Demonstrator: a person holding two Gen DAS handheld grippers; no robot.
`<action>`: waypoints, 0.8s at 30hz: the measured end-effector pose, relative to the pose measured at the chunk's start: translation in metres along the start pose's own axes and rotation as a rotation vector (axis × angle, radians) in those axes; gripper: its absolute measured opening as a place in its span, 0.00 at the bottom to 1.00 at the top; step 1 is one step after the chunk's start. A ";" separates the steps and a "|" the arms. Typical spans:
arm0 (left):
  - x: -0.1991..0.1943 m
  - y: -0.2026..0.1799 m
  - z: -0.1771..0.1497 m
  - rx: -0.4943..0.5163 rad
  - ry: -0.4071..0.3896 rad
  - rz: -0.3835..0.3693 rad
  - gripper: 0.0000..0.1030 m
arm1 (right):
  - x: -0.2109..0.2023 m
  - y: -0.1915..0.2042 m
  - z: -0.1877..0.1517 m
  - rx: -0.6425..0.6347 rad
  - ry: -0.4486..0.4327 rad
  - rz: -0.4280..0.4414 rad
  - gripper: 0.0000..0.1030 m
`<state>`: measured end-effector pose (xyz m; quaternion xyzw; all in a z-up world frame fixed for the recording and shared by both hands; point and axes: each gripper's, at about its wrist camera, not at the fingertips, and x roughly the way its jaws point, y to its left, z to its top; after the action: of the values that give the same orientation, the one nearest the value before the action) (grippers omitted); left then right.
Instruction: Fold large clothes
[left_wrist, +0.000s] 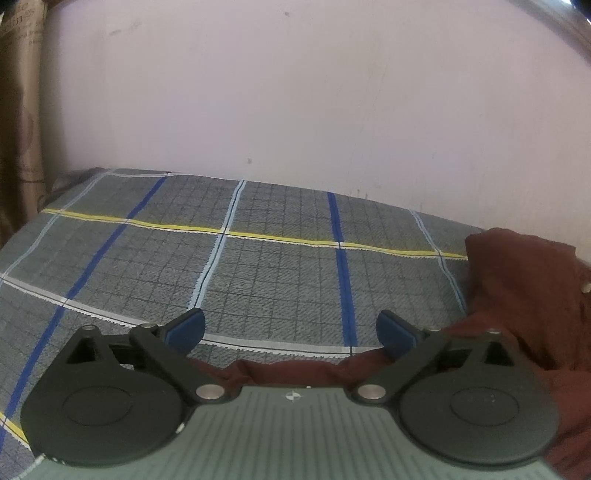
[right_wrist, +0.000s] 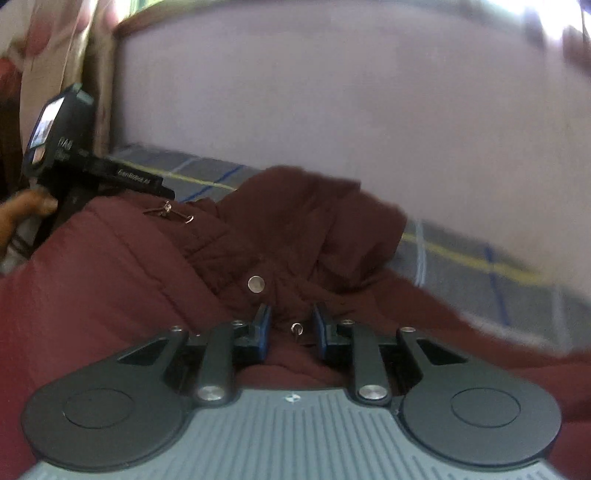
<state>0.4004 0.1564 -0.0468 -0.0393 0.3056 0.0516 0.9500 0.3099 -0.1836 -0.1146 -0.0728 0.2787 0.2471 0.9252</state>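
A home bedroom: a bed (left_wrist: 258, 266) under a checked grey sheet against a plain pale wall (left_wrist: 295, 92), with a curtain (left_wrist: 18, 110) beside it.

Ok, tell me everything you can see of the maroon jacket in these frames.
The maroon jacket looks like padded, quilted fabric, heaped and rumpled rather than flat, lying on the checked bedsheet. It has a round silver snap button and a metal zip pull. The right gripper has its jaws narrowed around a fold of it; whether they pinch is unclear. The left gripper is open above its near edge.
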 end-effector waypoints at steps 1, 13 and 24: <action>0.000 -0.001 0.000 0.005 0.000 0.003 0.95 | 0.002 -0.002 -0.002 0.010 0.000 0.010 0.22; 0.000 -0.002 0.001 0.007 -0.004 0.000 0.98 | -0.067 -0.116 -0.029 0.359 -0.068 -0.116 0.22; 0.000 0.012 0.006 -0.065 0.042 -0.126 0.99 | -0.032 -0.131 -0.054 0.333 0.048 -0.320 0.21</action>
<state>0.4027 0.1686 -0.0424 -0.0902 0.3203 0.0010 0.9430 0.3258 -0.3256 -0.1421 0.0316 0.3225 0.0461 0.9449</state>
